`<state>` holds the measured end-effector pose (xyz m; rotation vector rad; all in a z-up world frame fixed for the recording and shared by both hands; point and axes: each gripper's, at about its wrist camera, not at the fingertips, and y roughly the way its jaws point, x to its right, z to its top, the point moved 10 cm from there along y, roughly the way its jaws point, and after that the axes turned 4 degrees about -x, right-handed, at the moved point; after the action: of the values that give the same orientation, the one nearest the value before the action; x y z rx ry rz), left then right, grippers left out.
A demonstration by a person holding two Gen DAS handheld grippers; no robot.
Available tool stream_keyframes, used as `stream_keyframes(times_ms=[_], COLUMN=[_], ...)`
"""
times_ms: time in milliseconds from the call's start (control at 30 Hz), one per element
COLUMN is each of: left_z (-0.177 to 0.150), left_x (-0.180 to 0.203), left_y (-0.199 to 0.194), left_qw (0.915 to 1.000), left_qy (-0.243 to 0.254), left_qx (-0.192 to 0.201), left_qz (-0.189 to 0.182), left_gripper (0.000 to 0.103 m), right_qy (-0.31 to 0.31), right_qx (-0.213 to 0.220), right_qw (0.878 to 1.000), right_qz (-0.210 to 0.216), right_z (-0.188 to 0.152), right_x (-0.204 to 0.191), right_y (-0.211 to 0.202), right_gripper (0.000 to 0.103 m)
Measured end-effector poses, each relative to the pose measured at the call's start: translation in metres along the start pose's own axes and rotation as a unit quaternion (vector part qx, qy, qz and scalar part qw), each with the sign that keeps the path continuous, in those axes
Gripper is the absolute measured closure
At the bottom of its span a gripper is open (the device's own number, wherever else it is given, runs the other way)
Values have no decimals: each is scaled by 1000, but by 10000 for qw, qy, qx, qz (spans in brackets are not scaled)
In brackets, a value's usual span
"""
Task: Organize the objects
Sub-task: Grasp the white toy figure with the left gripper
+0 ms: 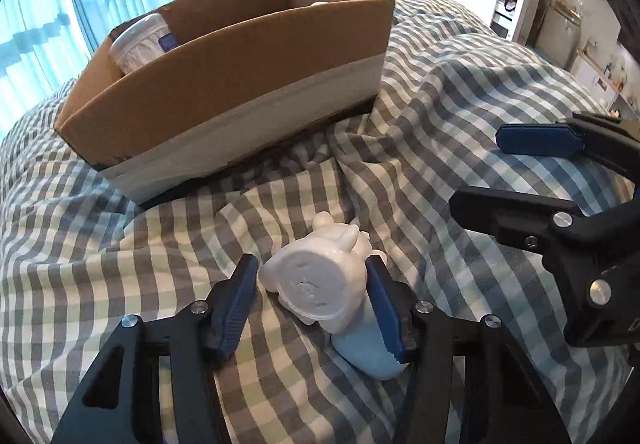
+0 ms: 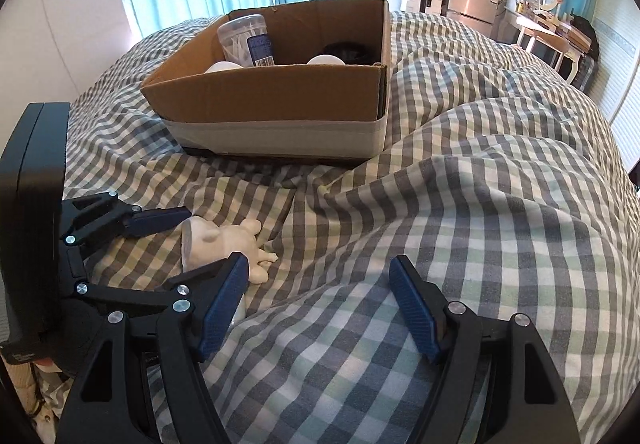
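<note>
White and pale blue, one small figurine [image 1: 320, 286] lies on its side on the checked quilt [image 1: 120, 244] of a bed, its round base turned toward the left wrist camera, between the blue pads of the left gripper [image 1: 312, 298]. The right-hand pad touches the toy's flank; the other pad stands just apart from it, so the jaws are not yet pinching it. To its right, the right gripper [image 2: 320, 304] hovers spread over bare quilt with nothing between its fingers.

Farther back, one cardboard box [image 2: 264, 95] with a grey band round its base sits on the bedding, well apart from the figurine. Counted inside it: one clear plastic jar [image 2: 246, 39] with a blue label standing at the back left, two white rounded things [image 2: 325, 59] showing just over the front wall, and one dark item [image 2: 348, 49] in the far right corner, too shadowed to identify.

By this evidence the tidying looks close to finished: four things are boxed, and the figurine is the only loose piece visible on the bed. What appears left is to close on it, lift it and set it in the box.
</note>
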<state>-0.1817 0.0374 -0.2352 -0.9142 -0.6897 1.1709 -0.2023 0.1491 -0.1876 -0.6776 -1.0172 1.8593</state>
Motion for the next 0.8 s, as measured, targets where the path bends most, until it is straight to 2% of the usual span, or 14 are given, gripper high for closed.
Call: stream_keyframes(times_ms=[167, 267, 433, 500, 633, 700, 800], left_z=[4, 6, 8, 12, -9, -17, -23], left_x=[-11, -23, -30, -29, -42, -50, -57], left_y=[-23, -43, -62, -59, -59, -61, -69], left_qw=[9992, 9976, 9950, 9947, 9941, 9938, 9929], left_qy=[-310, -595, -722, -755, -859, -946, -977], left_qx=[243, 348, 473, 448, 311, 301, 401], left_qz=[14, -115, -501, -538, -581, -502, -555], left_gripper=[47, 47, 47, 47, 47, 58, 58], right_qy=[55, -58, -324, -407, -694, -894, -1157], right_qx=[50, -57, -232, -290, -499, -670, -900], right_qw=[9999, 9999, 9990, 9986, 9950, 9918, 9865], right_qz=[72, 93, 204, 197, 511, 626, 734], right_z=[0, -1, -5, -7, -15, -23, -34], right_x=[-1, -8, -29, -34, -56, -69, -87], right_y=[-3, 2, 13, 16, 21, 27, 37], right_gripper=[30, 30, 30, 30, 30, 30, 30])
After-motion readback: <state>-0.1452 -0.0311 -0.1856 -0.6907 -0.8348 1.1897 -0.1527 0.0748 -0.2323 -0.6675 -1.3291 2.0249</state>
